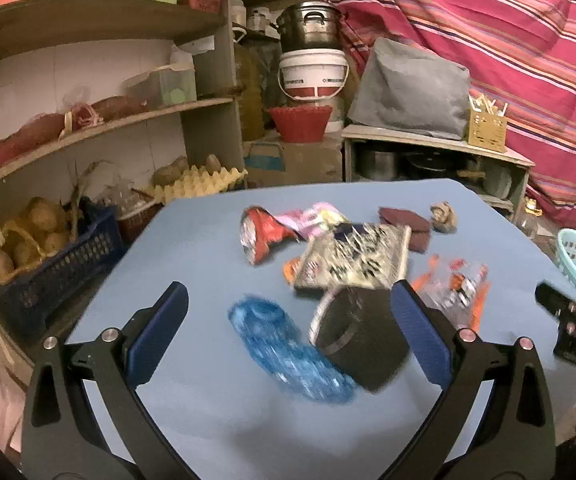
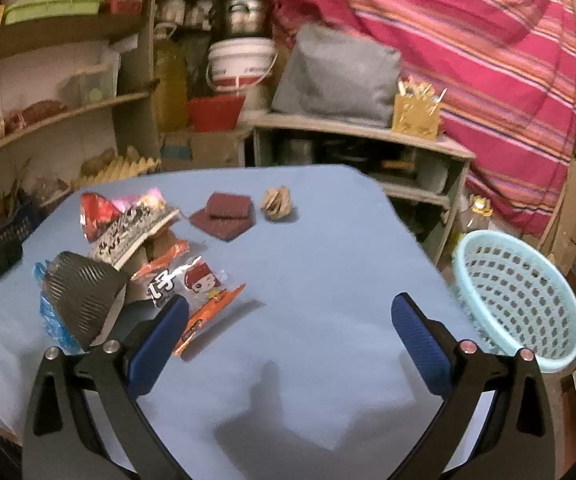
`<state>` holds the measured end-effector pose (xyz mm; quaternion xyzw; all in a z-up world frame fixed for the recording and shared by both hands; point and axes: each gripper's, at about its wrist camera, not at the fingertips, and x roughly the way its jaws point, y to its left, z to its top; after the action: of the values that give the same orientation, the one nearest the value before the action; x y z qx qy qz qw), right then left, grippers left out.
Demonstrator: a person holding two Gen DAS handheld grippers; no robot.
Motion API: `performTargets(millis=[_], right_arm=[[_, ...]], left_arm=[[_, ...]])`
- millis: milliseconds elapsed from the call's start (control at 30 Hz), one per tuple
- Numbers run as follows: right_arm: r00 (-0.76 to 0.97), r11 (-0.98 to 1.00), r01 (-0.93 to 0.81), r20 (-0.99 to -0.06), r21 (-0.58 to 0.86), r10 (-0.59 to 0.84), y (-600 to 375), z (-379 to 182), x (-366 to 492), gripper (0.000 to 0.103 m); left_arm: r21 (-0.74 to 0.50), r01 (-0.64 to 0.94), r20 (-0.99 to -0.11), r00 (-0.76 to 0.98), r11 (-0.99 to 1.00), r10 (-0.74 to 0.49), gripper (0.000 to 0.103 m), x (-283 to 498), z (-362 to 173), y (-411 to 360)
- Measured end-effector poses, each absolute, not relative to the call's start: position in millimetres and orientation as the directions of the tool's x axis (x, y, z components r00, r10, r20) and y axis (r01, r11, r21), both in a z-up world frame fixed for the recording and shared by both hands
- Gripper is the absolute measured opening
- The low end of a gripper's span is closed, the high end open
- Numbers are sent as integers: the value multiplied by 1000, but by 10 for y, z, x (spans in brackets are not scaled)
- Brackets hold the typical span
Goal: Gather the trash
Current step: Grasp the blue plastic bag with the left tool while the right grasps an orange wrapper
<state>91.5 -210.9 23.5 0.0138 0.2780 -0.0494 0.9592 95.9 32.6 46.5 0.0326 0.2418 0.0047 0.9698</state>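
With both my left claw and right claw spread wide and empty, wrappers lie scattered toward the tabletop's left edge, while the basket off its right edge appears empty.

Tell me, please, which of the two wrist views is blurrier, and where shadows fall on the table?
Left wrist view: motion blur smears the blue wrapper and the black cup; shelves stay sharper. Right wrist view: background blurs, the cartoon wrapper reads clearly, and a dark shadow lies on the blue table between the open fingers.
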Motion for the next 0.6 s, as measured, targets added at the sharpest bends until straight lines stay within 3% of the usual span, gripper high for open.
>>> performTargets(millis=[467, 600], right_arm=[[759, 999, 15, -650, -34, -34, -1623, -106, 1396, 99], [753, 998, 11, -656, -63, -49, -1543, -148, 1510, 99]], left_arm=[[88, -44, -578, 811, 995, 87, 98, 1506, 160, 896], [51, -24, -625, 779, 998, 50, 98, 1567, 39, 976]])
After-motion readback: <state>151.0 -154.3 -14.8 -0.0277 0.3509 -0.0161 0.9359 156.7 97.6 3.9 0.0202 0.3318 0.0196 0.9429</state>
